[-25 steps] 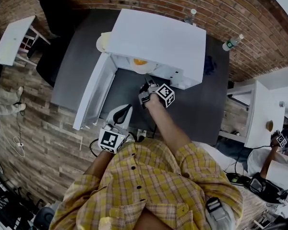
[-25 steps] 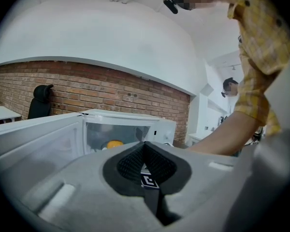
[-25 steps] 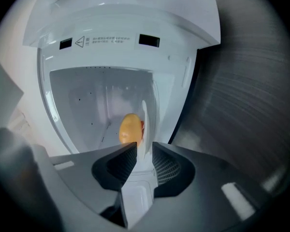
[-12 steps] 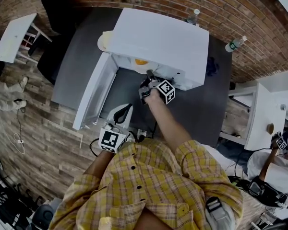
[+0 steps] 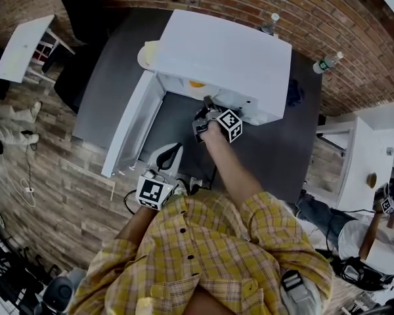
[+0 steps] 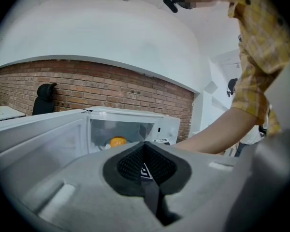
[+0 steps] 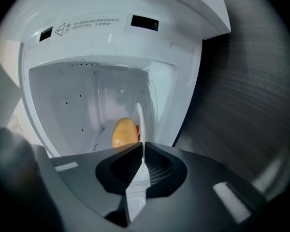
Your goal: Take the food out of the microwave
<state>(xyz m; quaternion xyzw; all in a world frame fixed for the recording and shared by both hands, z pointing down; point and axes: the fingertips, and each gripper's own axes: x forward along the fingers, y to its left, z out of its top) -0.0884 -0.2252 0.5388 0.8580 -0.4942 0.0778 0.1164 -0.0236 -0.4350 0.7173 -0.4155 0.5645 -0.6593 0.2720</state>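
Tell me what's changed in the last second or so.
The right gripper moved forward to the mouth of the open microwave. It is now shut on the rim of the white plate carrying the orange food; the earlier pictures don't show when it closed. The left gripper stayed shut and empty near the person's waist, the door stayed open, and the white plate stayed inside.

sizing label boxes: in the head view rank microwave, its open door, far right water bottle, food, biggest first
1. microwave
2. open door
3. far right water bottle
4. food, only a sliver showing
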